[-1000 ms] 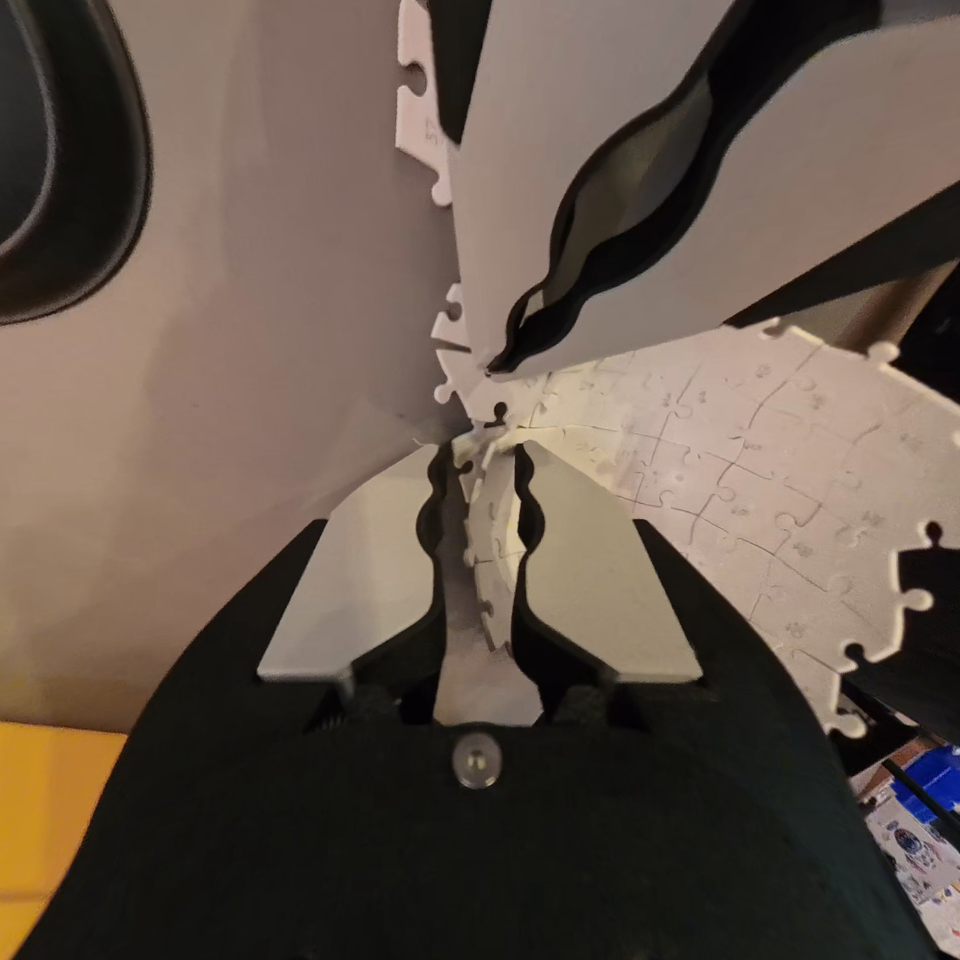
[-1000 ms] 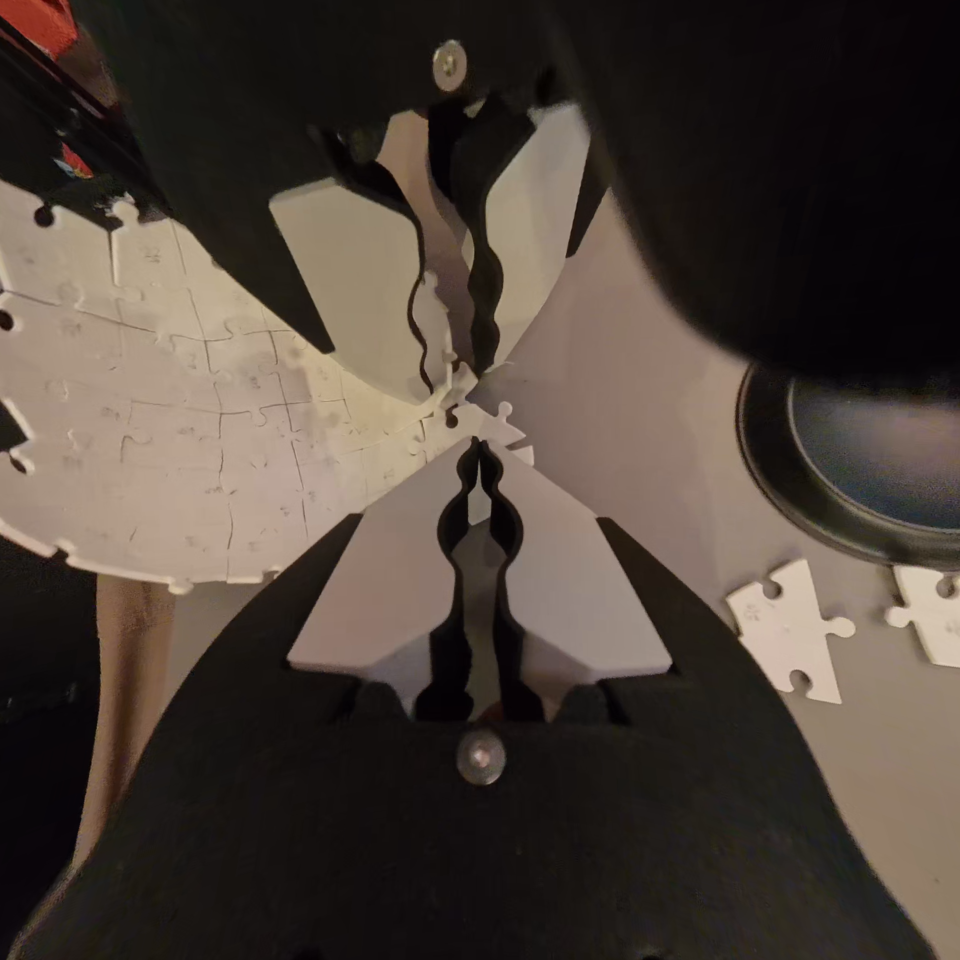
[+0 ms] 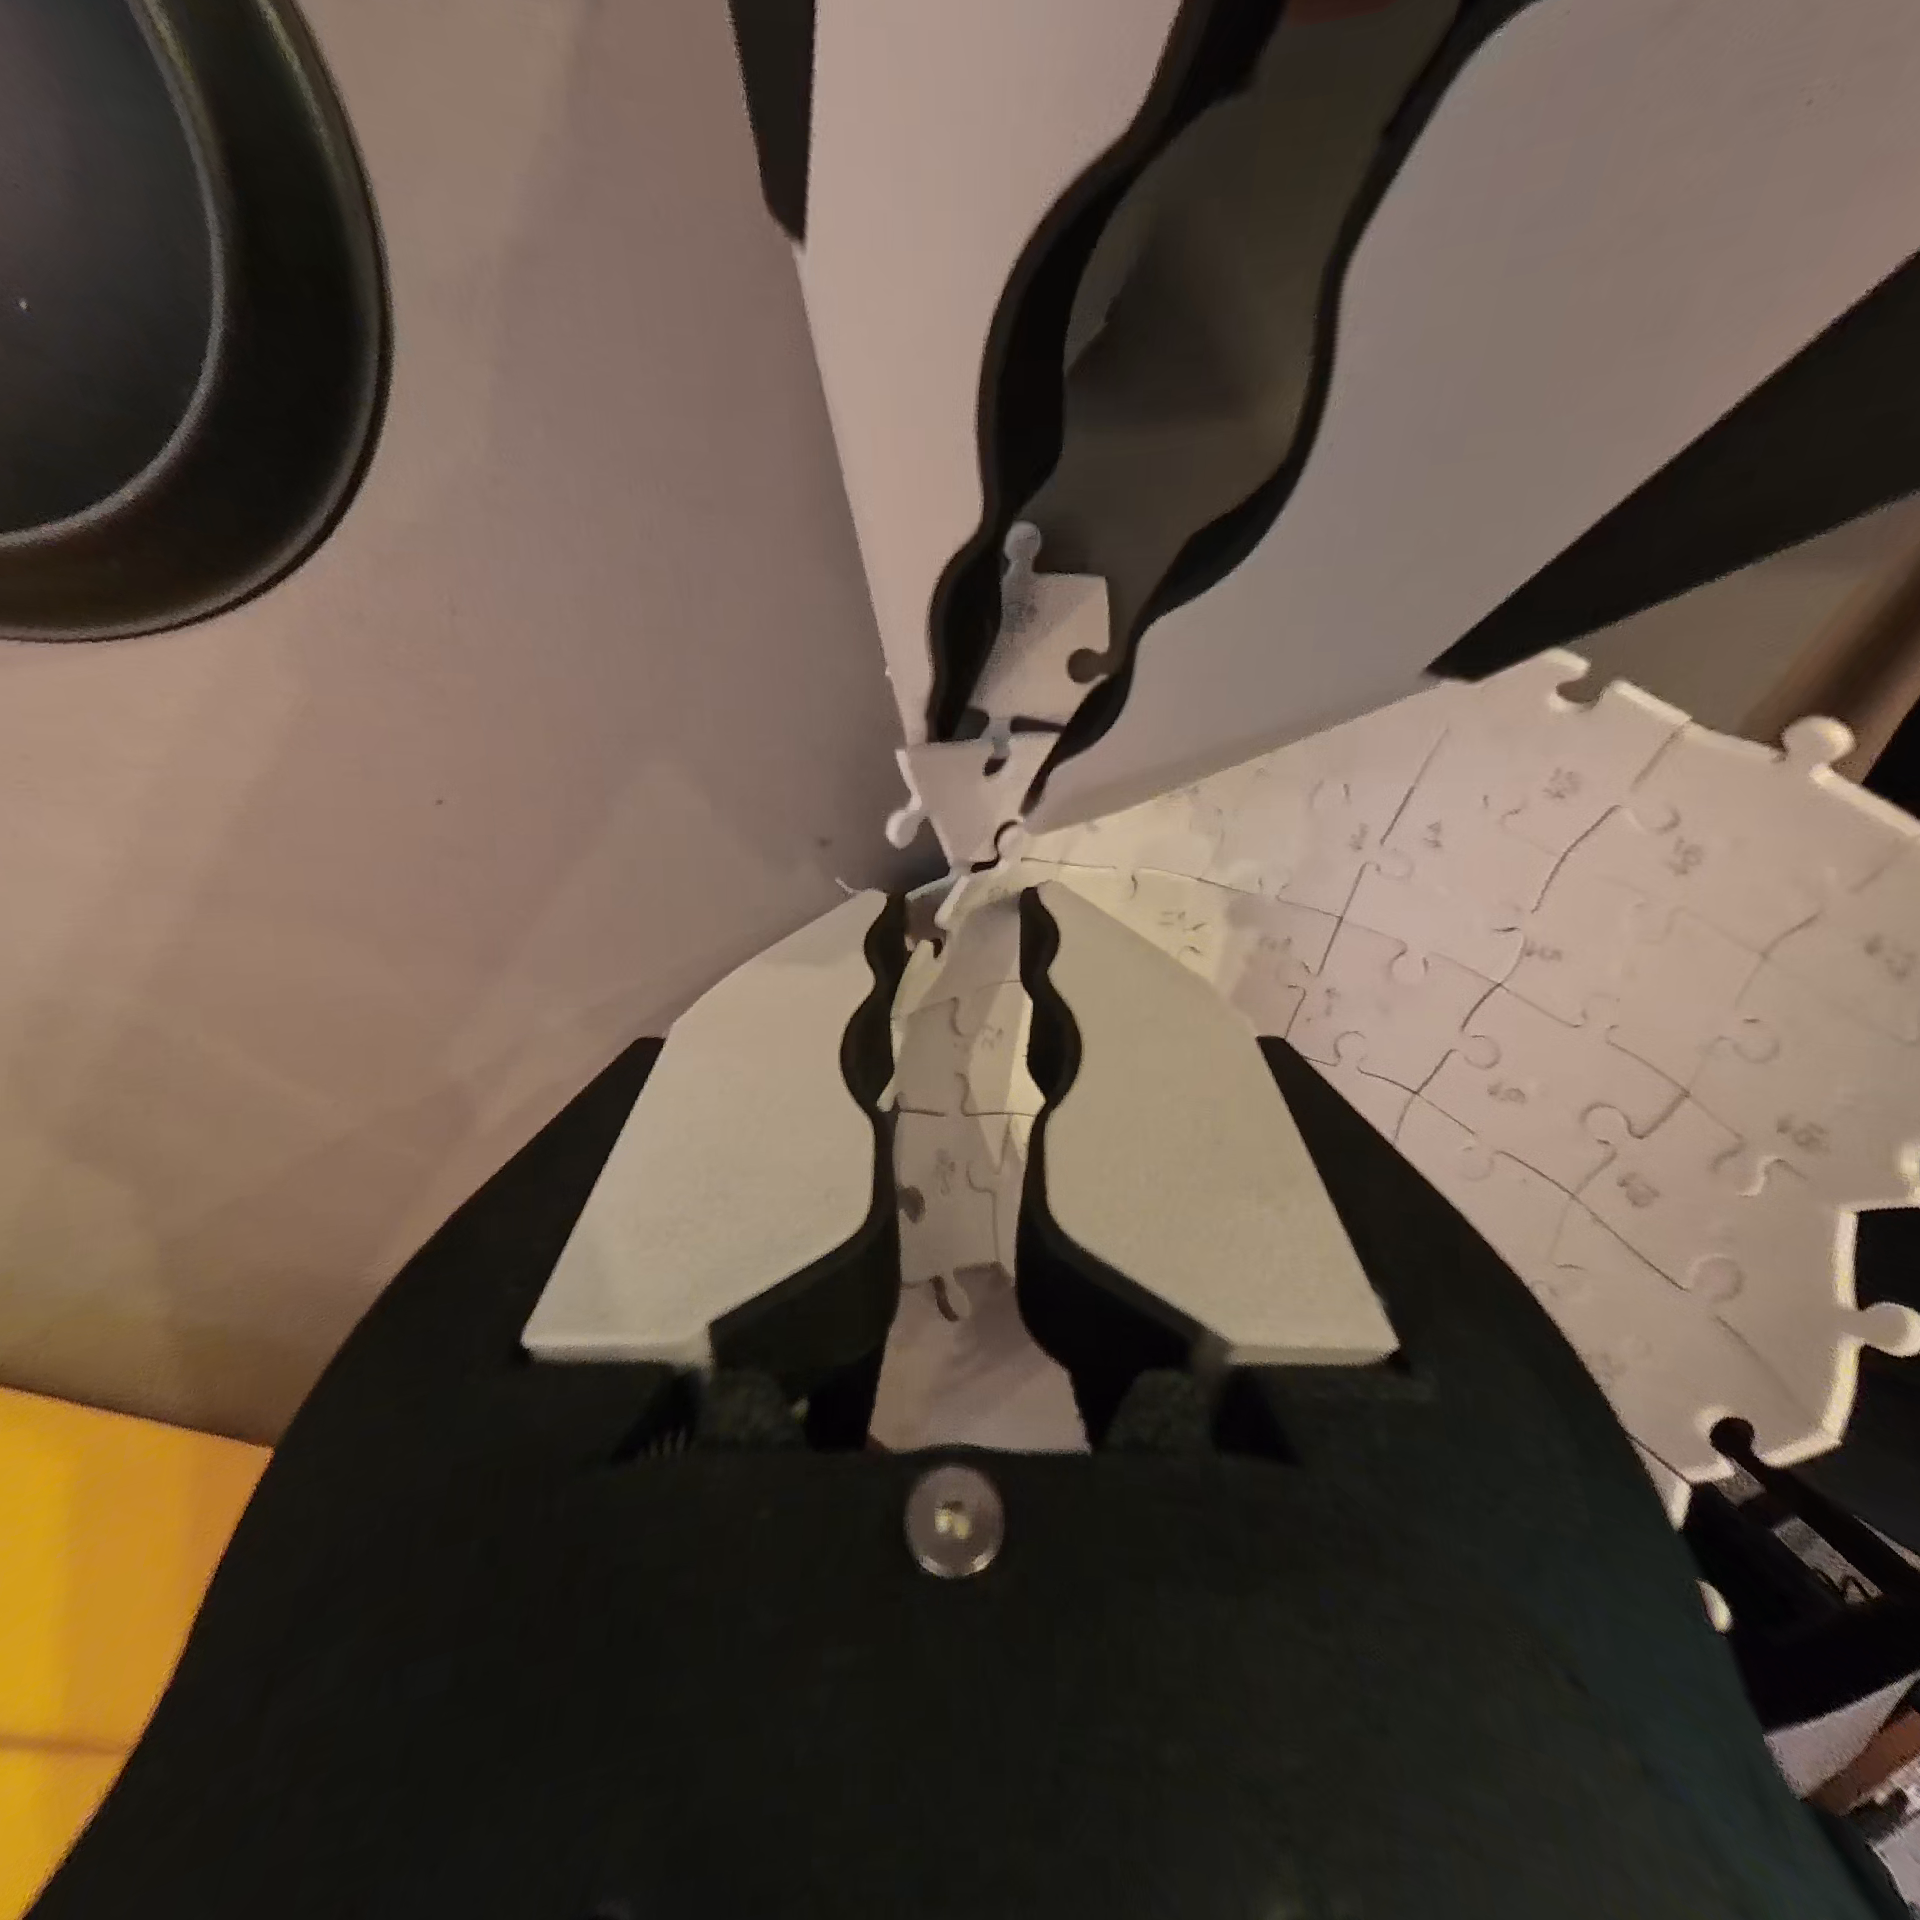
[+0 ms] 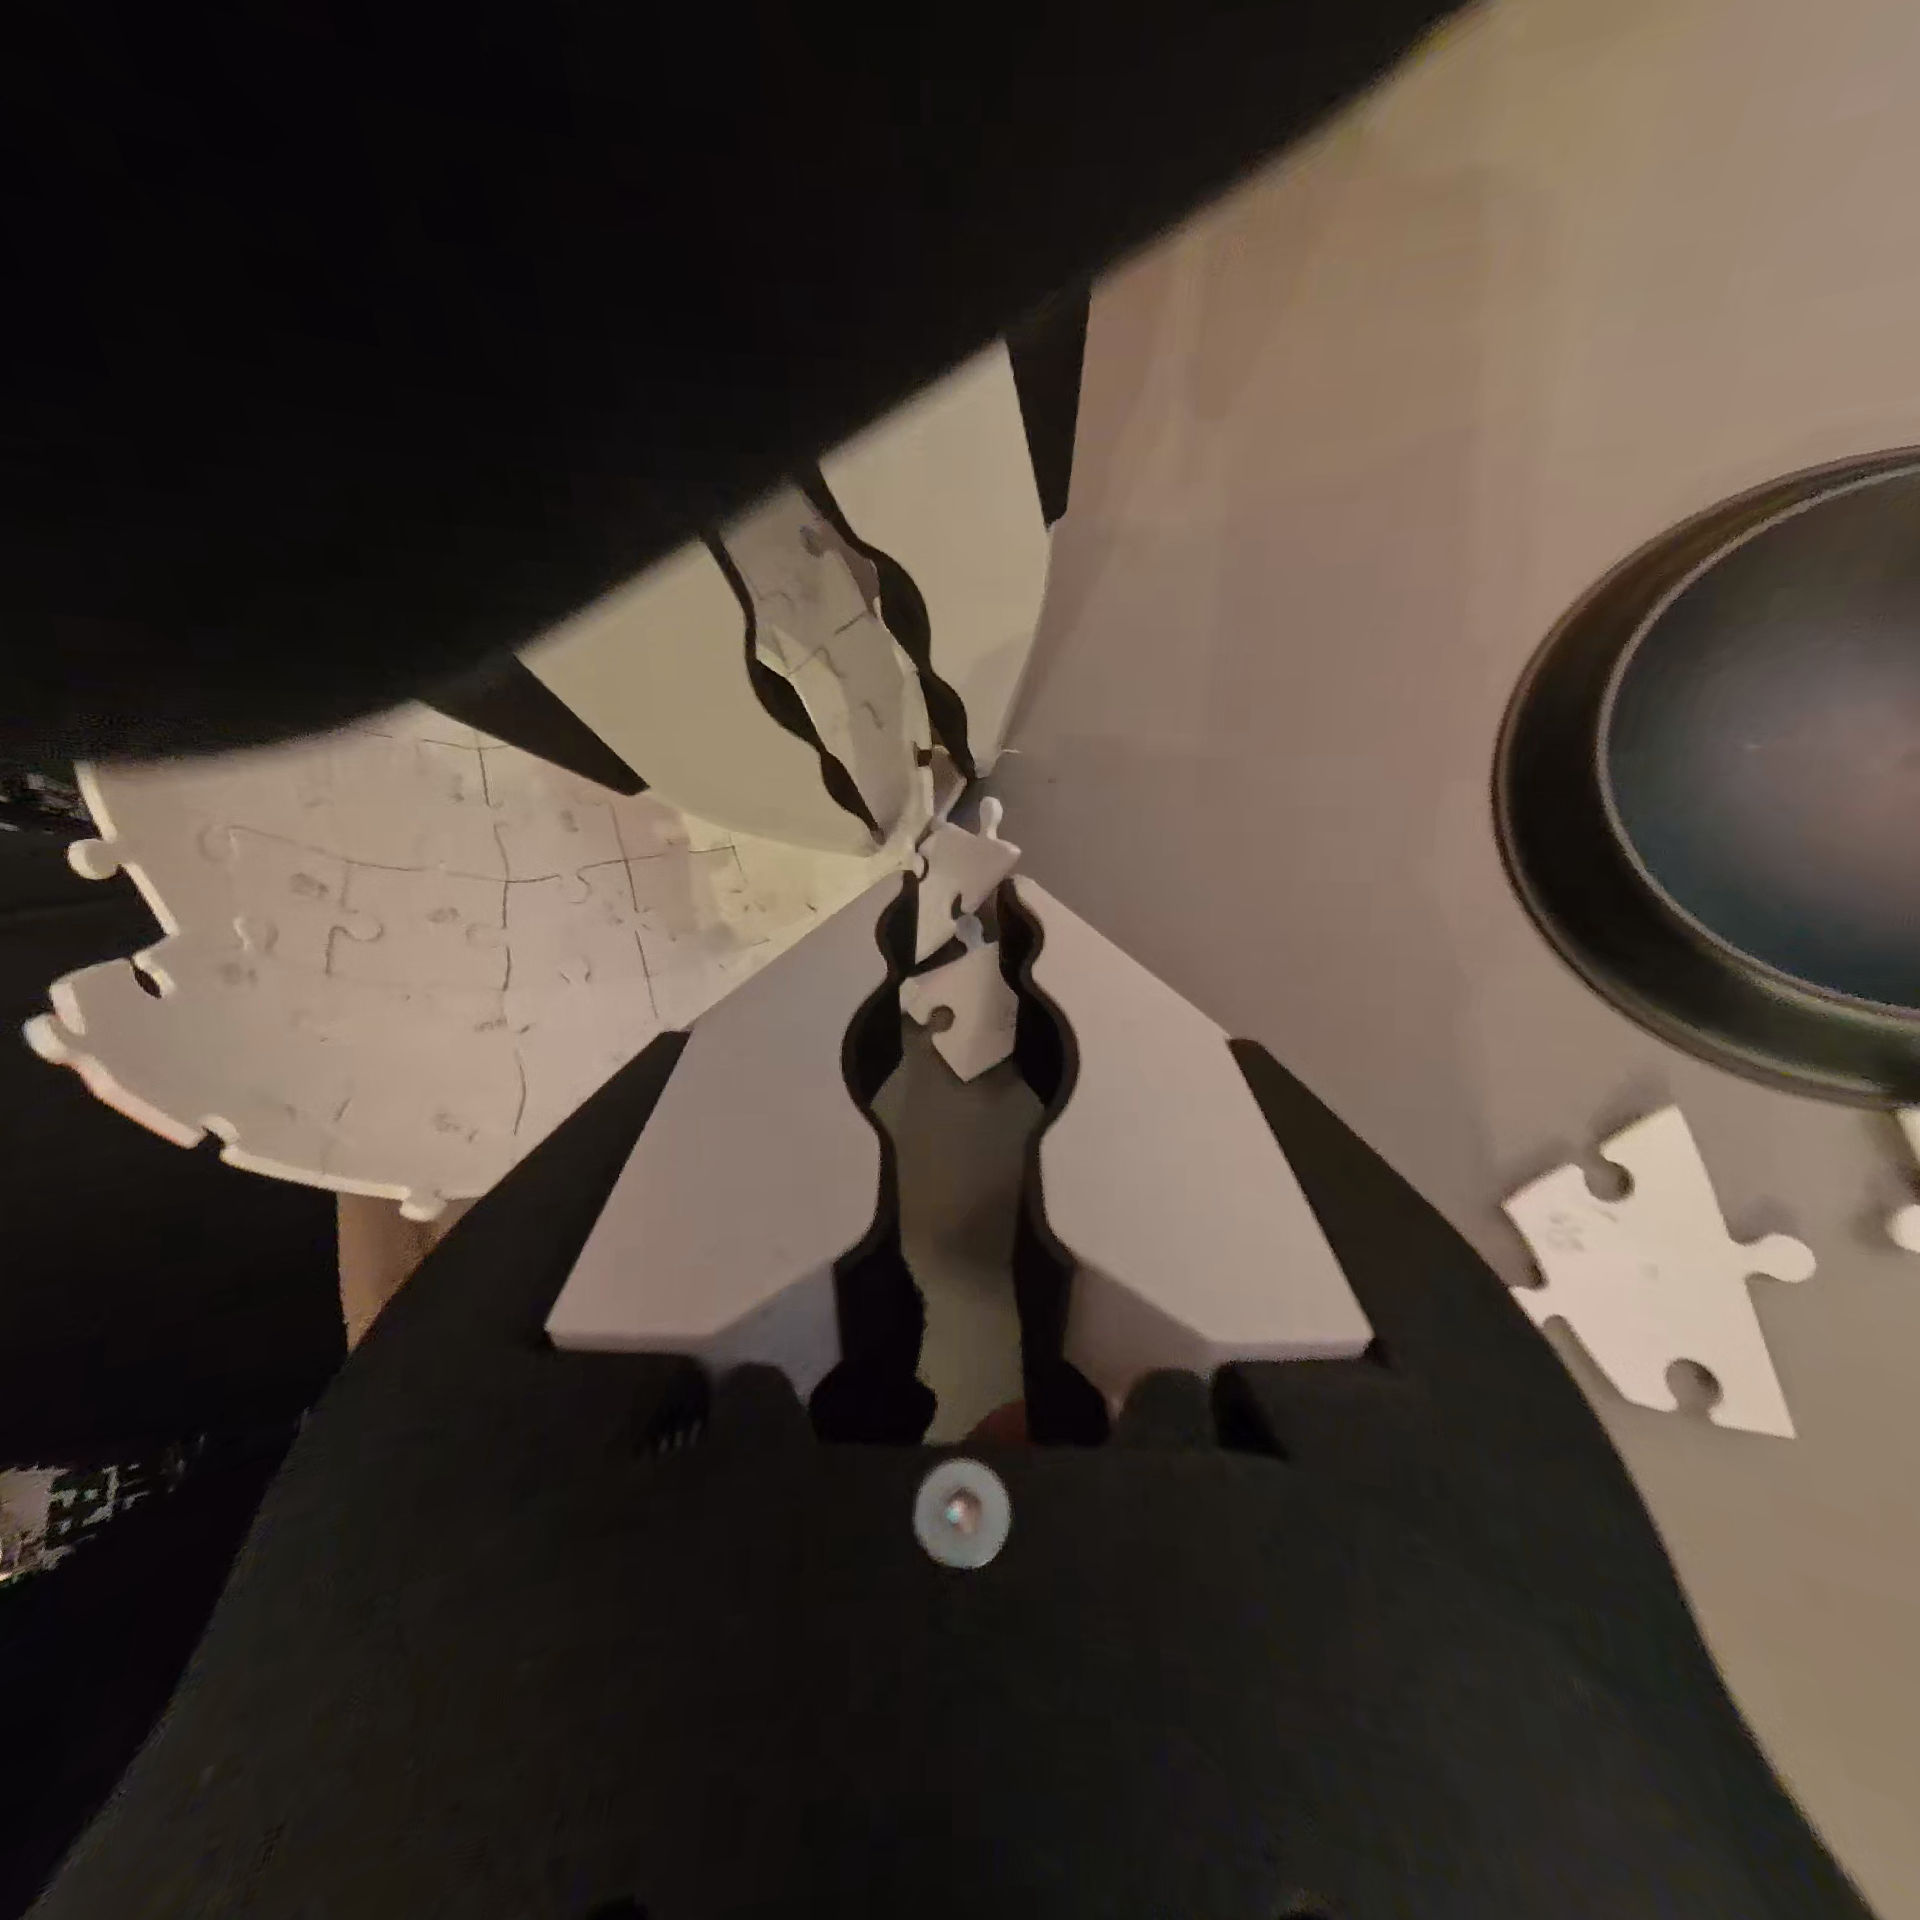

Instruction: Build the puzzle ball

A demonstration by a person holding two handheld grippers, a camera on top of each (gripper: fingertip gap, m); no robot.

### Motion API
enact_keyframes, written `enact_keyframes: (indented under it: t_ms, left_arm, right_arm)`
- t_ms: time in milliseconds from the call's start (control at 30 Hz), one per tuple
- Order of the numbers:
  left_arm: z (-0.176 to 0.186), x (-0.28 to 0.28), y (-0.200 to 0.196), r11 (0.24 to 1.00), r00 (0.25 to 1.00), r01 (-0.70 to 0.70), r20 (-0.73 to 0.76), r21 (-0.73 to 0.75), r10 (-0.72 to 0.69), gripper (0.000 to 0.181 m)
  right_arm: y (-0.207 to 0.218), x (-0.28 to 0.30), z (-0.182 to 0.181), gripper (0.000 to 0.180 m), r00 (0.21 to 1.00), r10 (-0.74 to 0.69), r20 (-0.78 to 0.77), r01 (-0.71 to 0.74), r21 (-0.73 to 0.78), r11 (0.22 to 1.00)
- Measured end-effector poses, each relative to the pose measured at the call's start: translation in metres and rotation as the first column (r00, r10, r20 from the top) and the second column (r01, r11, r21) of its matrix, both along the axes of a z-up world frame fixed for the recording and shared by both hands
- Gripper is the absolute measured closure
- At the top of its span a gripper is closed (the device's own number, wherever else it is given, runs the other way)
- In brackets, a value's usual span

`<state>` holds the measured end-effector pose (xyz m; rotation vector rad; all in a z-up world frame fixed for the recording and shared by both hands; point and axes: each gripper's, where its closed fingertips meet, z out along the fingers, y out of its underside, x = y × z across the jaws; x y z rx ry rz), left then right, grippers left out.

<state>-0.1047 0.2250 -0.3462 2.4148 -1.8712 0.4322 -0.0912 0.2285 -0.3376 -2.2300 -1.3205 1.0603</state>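
We logged the left gripper (image 3: 956,914) clamped on the rim of the half-built white puzzle shell (image 3: 1558,1039), held above the grey worktop (image 3: 571,727). The right gripper (image 4: 956,894), jaws slightly parted, pinched a small white puzzle piece (image 4: 966,997) against the shell's jagged edge; the two gripper tips nearly met, leaving scant room between. A black round dish (image 4: 1745,779) lay to one side, a loose piece (image 4: 1652,1309) near it. Faint marks on pieces were unreadable.
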Motion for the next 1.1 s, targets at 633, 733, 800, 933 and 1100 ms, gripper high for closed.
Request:
enact_keyframes:
  t_ms: [633,733,800,933,1100]
  left_arm:
    - [-0.002,0.005,0.002,0.993,0.984,0.031,0.173,0.117,-0.051,0.158]
    - [-0.001,0.007,0.003,0.990,0.979,0.031,0.194,0.137,-0.058,0.159]
    - [-0.001,0.008,0.003,0.988,0.975,0.030,0.215,0.153,-0.063,0.159]
    - [0.001,0.012,0.004,0.980,0.965,0.021,0.253,0.196,-0.071,0.159]
    - [0.003,0.012,0.003,0.977,0.953,-0.008,0.298,0.214,-0.057,0.161]
  right_arm:
    - [-0.005,-0.003,0.005,0.171,0.991,-0.046,-0.128,0.025,-0.158,0.987]
    - [-0.010,-0.003,0.004,0.168,0.992,-0.037,-0.119,0.014,-0.186,0.983]
    - [-0.011,-0.004,0.002,0.167,0.993,-0.035,-0.112,0.013,-0.191,0.982]
    - [-0.012,-0.005,0.001,0.173,0.995,-0.024,-0.100,0.004,-0.198,0.980]
    - [-0.012,-0.005,0.001,0.176,0.995,-0.007,-0.101,-0.011,-0.178,0.984]
